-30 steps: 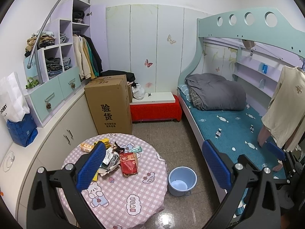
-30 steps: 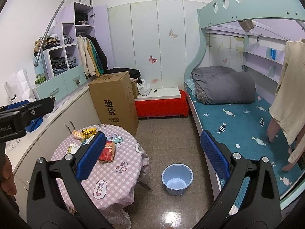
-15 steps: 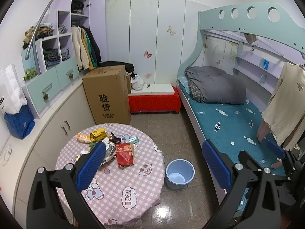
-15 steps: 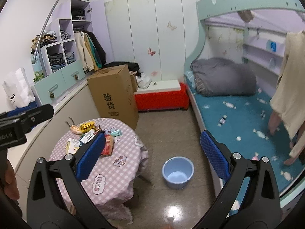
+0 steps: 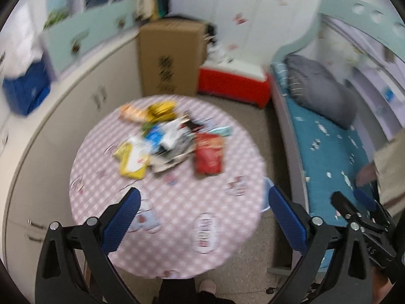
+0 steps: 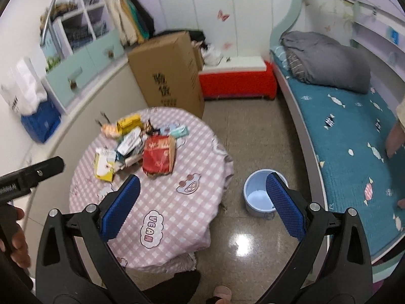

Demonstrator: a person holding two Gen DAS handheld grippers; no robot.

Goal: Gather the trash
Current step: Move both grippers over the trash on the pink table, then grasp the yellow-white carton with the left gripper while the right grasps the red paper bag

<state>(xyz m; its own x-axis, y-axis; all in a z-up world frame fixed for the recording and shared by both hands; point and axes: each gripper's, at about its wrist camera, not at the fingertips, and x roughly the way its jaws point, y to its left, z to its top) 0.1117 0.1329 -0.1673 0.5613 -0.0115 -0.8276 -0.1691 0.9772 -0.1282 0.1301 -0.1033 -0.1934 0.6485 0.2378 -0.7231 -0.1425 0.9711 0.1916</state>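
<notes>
A round table [image 6: 177, 202] with a pink checked cloth fills the middle of both views, and the trash [image 6: 136, 149] lies in a loose pile on its far half: a red bag [image 6: 158, 158], a yellow packet [image 6: 103, 168], a small yellow box [image 6: 129, 124] and several other wrappers, too blurred in the left wrist view to tell apart. The left gripper [image 5: 202, 217] hangs above the near edge of the table with its blue fingers [image 5: 121, 220] spread wide and nothing between them. The right gripper [image 6: 202, 205] is likewise wide open and empty, over the table's right side. A light blue bucket [image 6: 258, 195] stands on the floor just right of the table, partly behind the right finger. A cardboard box [image 6: 167, 73] stands behind the table, and a bed [image 6: 349, 131] with a teal cover runs along the right of the frame.
</notes>
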